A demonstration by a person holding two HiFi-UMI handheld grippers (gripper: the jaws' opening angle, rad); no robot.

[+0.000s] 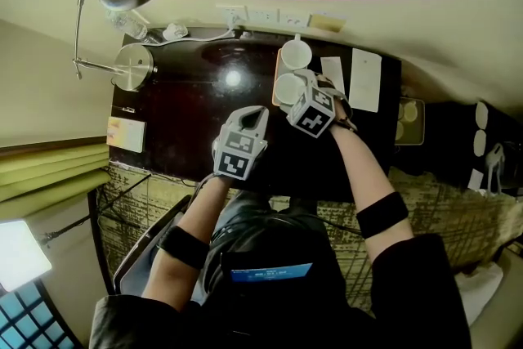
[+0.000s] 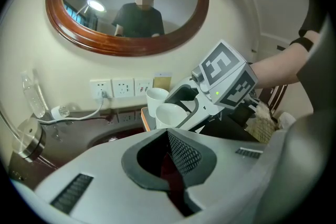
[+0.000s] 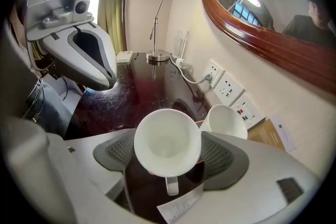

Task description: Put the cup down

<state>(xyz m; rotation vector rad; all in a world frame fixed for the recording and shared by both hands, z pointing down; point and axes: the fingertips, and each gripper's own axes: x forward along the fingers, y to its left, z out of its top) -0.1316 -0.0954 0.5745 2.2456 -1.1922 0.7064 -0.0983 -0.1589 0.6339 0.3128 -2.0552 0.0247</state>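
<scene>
Cup sits mouth-up right between the jaws of the right hand-held gripper, in the lower middle of that gripper's view. The jaws stand wide, and as far as I can see both pads lie against its sides. Its handle points back toward the gripper body. From the head view the cup is over the orange tray at the top centre of the dark surface. A second cup is just beside it, toward the upper right. I cannot tell whether the base already rests on the tray.

To finish well, I would keep the cup level and bring it straight down until the base is flat, not letting go while it hangs. It should not drift toward the second cup, since the two rims are close enough to knock. Then both jaws should part evenly, so neither pad drags the cup sideways. The gripper should lift up and back without catching the handle.

The left hand-held gripper is closed on nothing, lower left of the other in the head view. It is well apart from the tray and can stay there.
</scene>
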